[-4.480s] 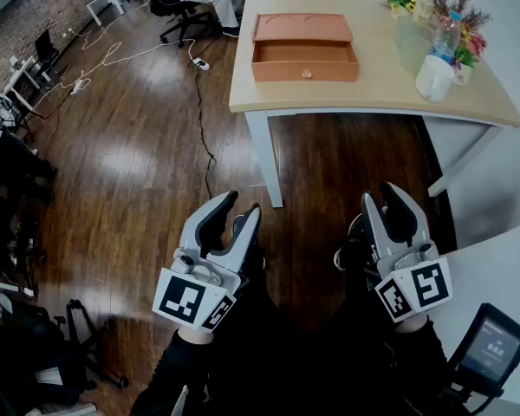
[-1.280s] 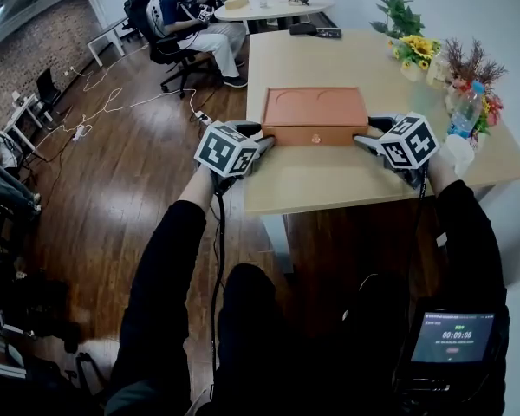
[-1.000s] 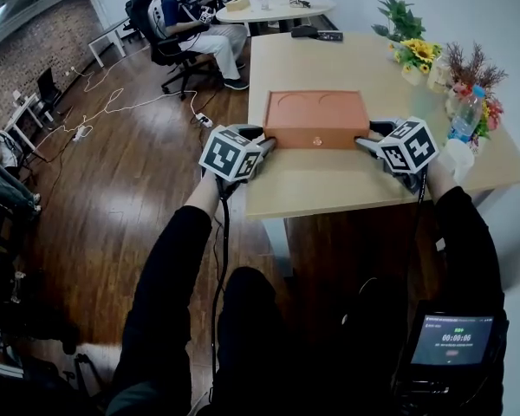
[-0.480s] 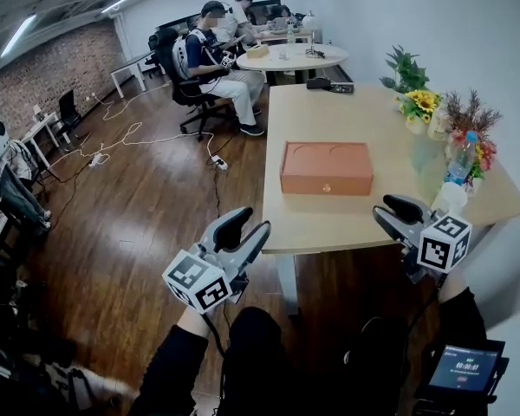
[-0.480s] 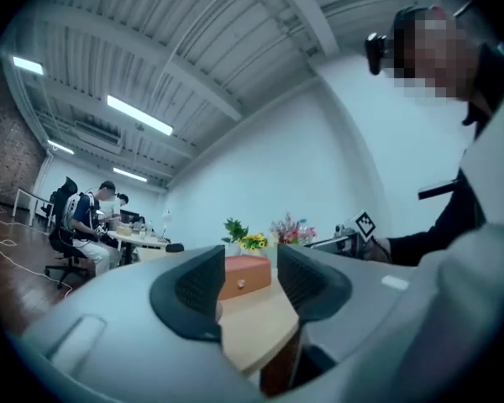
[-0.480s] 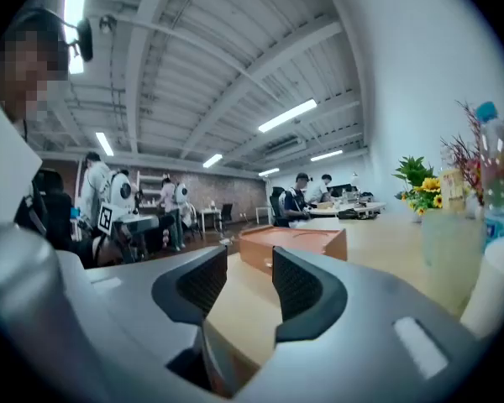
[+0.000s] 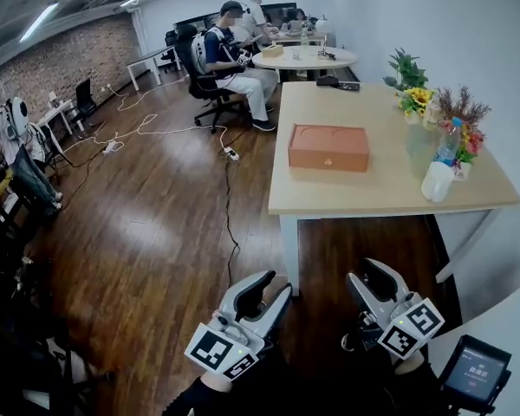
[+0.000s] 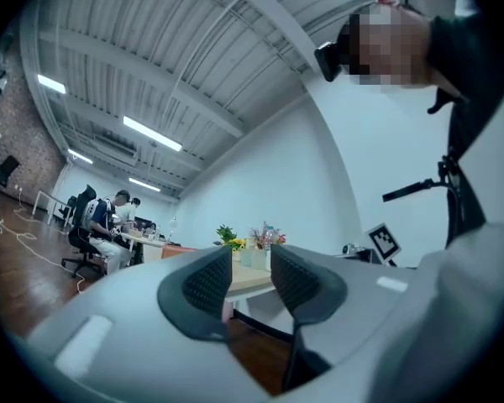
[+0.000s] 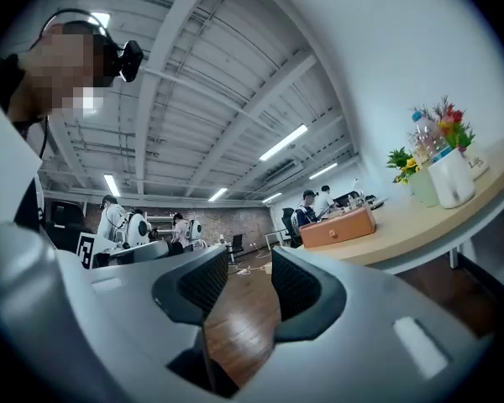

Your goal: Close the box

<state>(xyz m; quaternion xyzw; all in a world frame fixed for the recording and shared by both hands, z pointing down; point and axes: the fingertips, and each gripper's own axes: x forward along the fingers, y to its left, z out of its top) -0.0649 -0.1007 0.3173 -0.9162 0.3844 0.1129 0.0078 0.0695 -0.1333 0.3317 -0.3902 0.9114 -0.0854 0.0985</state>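
The box [image 7: 328, 148] sits with its lid down on the bench [image 7: 373, 198], well ahead of both claws, and the job looks done. The left claw [image 7: 276, 284] hangs low, pinched together on nothing. The right claw [image 7: 362, 272] is closing, equally empty.

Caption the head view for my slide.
Orange box closed on the table; below, left gripper shut, right gripper closing, both empty.
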